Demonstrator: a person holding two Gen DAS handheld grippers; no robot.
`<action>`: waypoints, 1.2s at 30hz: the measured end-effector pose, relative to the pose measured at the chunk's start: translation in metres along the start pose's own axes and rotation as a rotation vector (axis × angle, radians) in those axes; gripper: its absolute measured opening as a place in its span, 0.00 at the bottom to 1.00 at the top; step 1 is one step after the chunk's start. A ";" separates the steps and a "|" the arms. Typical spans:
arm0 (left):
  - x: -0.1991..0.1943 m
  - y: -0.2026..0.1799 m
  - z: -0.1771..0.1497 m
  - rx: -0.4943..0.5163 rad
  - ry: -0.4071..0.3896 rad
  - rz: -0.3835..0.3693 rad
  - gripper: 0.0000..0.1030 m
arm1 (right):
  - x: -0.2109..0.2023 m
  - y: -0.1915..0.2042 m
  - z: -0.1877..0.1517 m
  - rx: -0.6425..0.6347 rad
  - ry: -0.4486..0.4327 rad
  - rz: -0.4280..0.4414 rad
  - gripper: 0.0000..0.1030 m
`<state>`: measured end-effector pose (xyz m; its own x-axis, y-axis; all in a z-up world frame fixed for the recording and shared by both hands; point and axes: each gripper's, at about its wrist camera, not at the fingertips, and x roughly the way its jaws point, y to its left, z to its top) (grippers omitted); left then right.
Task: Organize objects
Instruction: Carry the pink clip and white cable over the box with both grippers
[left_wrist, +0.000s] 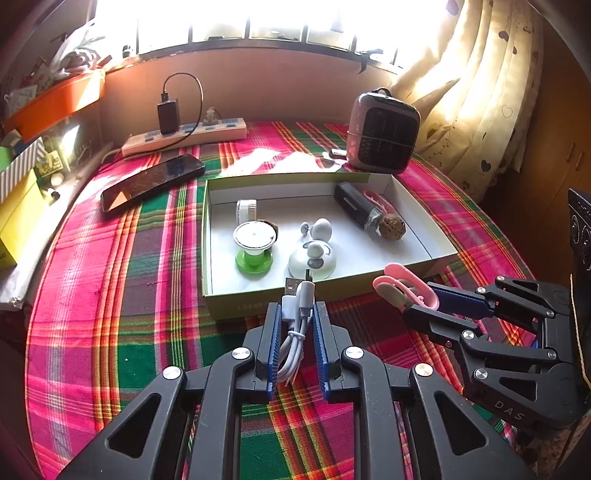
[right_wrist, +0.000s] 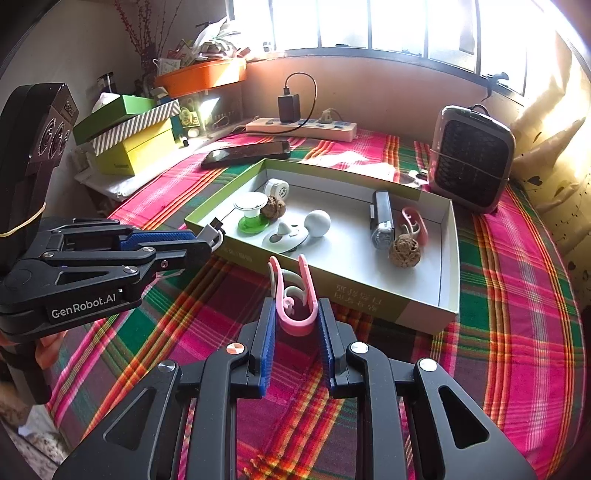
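- My left tongs (left_wrist: 295, 314) are clamped on a coiled white USB cable (left_wrist: 297, 306), plug ends poking just past the near wall of the box (left_wrist: 417, 206).
- My right tongs (right_wrist: 295, 314) are squeezing a pink clip (right_wrist: 295, 295), held just short of the box's near rim.
- Inside the box: a green-based spool (left_wrist: 254, 245), white knobs, a walnut (left_wrist: 392, 227); the middle floor looks open.
- Bare plaid tabletop (left_wrist: 110, 295) on my left; phone (left_wrist: 151, 182) and heater (left_wrist: 382, 133) sit behind the box.

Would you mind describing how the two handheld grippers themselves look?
Both the left gripper and right gripper are matte black linkage frames with silver pivot screws and ribbed blue finger pads. The left one carries a white "GenRobot.AI" label and a yellow rubber band on its handle.
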<state>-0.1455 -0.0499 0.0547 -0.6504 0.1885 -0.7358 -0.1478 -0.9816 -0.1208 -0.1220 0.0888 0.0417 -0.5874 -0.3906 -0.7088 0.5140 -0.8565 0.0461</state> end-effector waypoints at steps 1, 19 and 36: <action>0.000 0.000 0.001 0.000 0.000 0.000 0.15 | -0.001 0.000 0.001 0.002 -0.003 -0.003 0.22; 0.016 0.001 0.032 -0.005 -0.015 -0.026 0.15 | 0.007 -0.021 0.023 0.041 -0.003 -0.063 0.22; 0.052 0.006 0.062 -0.018 0.024 -0.043 0.15 | 0.039 -0.039 0.035 0.042 0.073 -0.040 0.22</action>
<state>-0.2263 -0.0445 0.0575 -0.6259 0.2299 -0.7453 -0.1620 -0.9731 -0.1641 -0.1865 0.0948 0.0369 -0.5590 -0.3318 -0.7599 0.4635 -0.8849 0.0454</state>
